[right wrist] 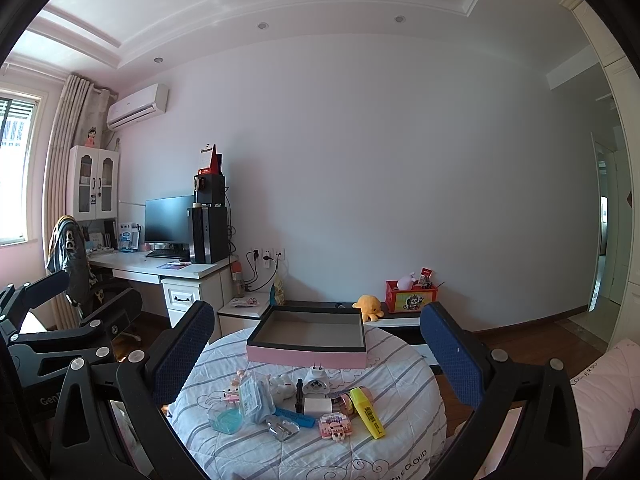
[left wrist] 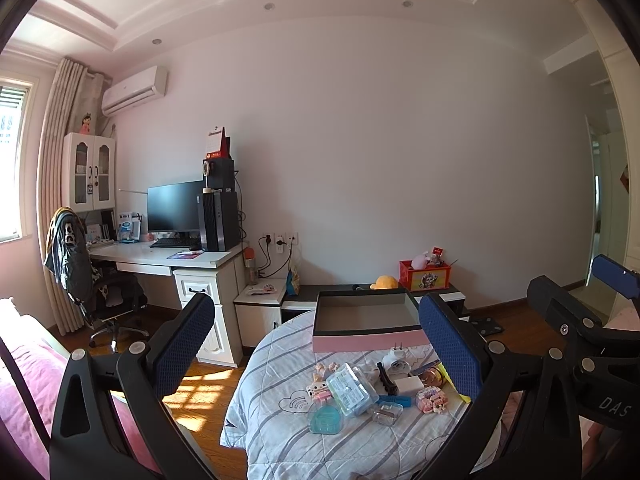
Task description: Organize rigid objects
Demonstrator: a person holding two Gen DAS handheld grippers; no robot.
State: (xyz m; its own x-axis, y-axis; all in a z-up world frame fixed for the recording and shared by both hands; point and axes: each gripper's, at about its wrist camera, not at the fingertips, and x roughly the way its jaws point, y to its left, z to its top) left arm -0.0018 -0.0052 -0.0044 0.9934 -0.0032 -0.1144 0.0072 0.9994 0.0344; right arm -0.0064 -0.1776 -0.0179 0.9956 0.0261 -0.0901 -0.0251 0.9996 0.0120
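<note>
Both tools hang above the near edge of a round table covered in a striped quilt (right wrist: 304,456), and nothing is picked up yet. The left gripper (left wrist: 316,344) has its jaws spread wide and bare; the right gripper (right wrist: 316,348) is likewise released, with nothing between its blue pads.

The landmark is the pink box (right wrist: 308,340), open-topped and seemingly empty, at the far side of the table. Just in front of it lies the clutter: a white plug adapter (right wrist: 316,380) nearest the box, a yellow highlighter (right wrist: 368,412) toward the right, a pink block toy (right wrist: 336,428) and a teal round case (right wrist: 226,420) furthest from it. A clear plastic case (left wrist: 352,390) sits mid-pile; what it holds is hard to make out.

To start well, take an outlying piece first, probably the highlighter: approach from above, close across its narrow width, lift clear of its neighbours, then release low inside the box.
</note>
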